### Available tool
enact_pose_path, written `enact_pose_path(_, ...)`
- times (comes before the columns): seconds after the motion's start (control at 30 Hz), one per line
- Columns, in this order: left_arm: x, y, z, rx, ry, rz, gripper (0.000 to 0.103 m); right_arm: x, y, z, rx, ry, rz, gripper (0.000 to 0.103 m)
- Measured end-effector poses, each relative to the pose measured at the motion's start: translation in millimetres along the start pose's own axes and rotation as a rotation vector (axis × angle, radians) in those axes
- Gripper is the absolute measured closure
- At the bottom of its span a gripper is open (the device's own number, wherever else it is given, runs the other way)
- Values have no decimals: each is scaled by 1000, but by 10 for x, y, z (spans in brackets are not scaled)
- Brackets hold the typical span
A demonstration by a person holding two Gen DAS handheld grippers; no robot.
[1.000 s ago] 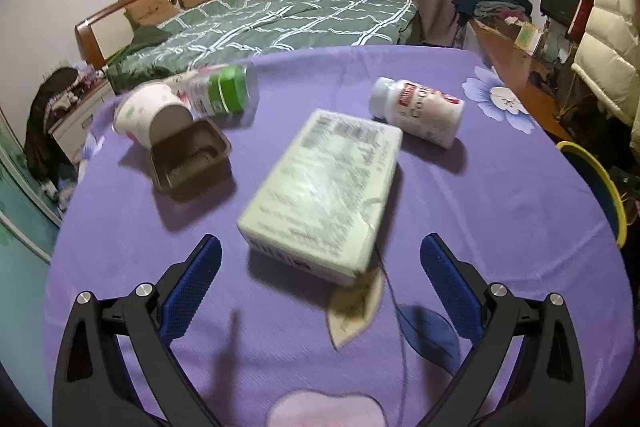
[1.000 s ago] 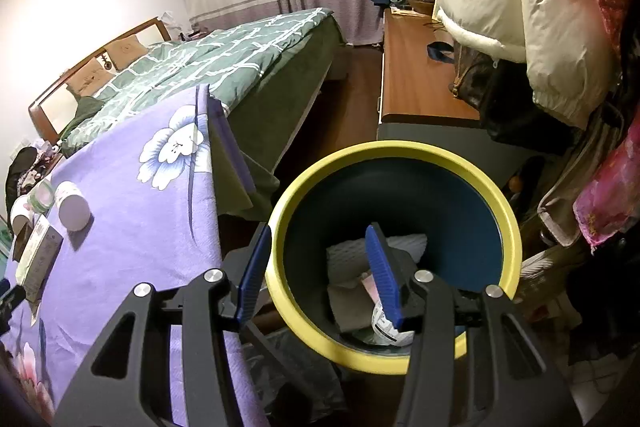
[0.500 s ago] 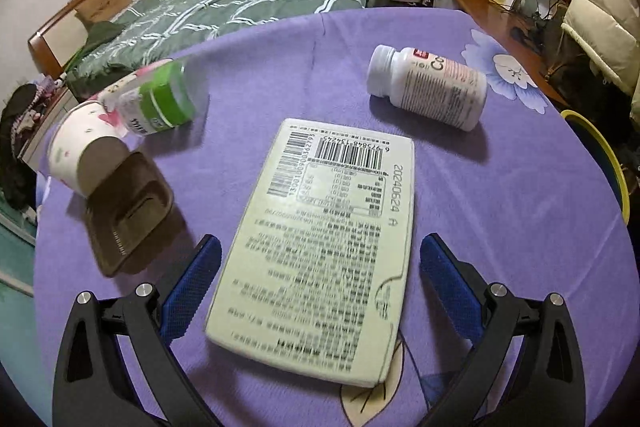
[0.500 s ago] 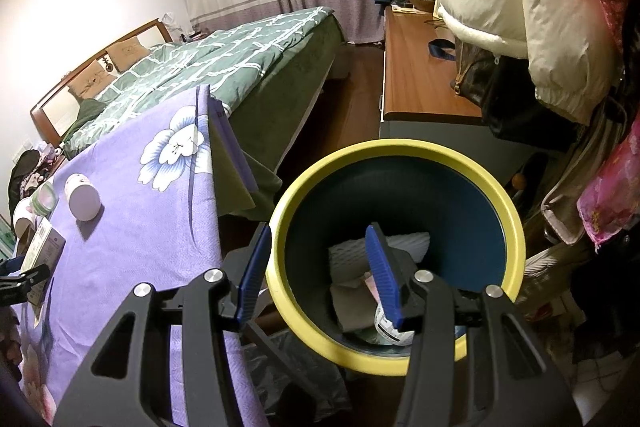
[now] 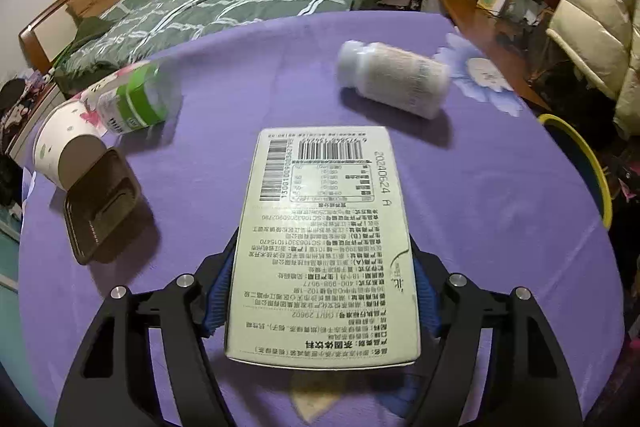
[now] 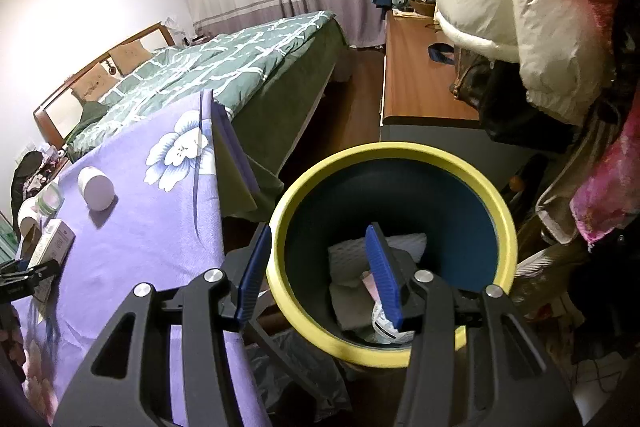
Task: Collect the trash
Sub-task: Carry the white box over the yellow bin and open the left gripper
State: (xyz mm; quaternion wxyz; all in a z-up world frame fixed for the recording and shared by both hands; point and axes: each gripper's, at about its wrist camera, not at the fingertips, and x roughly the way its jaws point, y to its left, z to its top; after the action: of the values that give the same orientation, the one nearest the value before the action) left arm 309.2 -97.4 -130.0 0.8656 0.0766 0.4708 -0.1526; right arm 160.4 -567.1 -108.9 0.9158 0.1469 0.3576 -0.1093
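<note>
The carton (image 5: pixel 324 247) lay flat on the purple table (image 5: pixel 500 227) and was gripped at its sides by the left gripper (image 5: pixel 320 293), whose jaws had just been closing. The right gripper (image 6: pixel 320 277) was held half open and empty over the bin (image 6: pixel 472 171), one finger inside the rim and one outside.

White bottle (image 5: pixel 394 83): motion-blurred, label unreadable. Carton (image 5: pixel 324 247): covers most of both blue pads (image 5: pixel 218 297) of the left gripper (image 5: pixel 320 301). Bin (image 5: pixel 586 163): cut by the right edge in the left view. Bin contents (image 6: pixel 356 283): partly hidden behind a right-gripper finger (image 6: pixel 384 273).
</note>
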Motion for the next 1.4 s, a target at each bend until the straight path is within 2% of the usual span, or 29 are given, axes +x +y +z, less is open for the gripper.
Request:
enact_pose_path(0.23,-318,-548,41,61,-57,-78,32,-237,-132,-23,8,-32,10,56)
enact_pose_path(0.33,-405,-899,97,104,-72,-125,32,-346,-203,-49,7,-41,10,56)
enact_pose_path(0.43,-432,-1312,162,161,-81,-171,32,-461,-302,-85,12,-49,9,50)
enact_pose_path(0.67,-296,-2331,341,276,-63,-272,32,-719,-552,-208,20,-69,-20,49)
enact_pose_path(0.93,32,-3375,526,370,-26,-331,32,-866,-951,-339,86,-73,-45,49)
enact_pose_path(1.17,350,-3834,650,391,4,-343,32,-860,-1120,-349,118,-69,-49,49)
enact_pose_path(1.2,379,-3862,668,390,0,-339,30,-848,-1142,-350,125,-66,-51,49)
enact_pose_path(1.23,403,-3894,704,388,-8,-332,15,-843,-1173,-354,128,-64,-52,49)
enact_pose_path(1.27,399,-3891,734,380,-24,-325,9,-831,-1183,-355,132,-61,-53,49)
enact_pose_path(1.4,233,-3703,809,332,-79,-328,7,-811,-1167,-344,130,-53,-54,49)
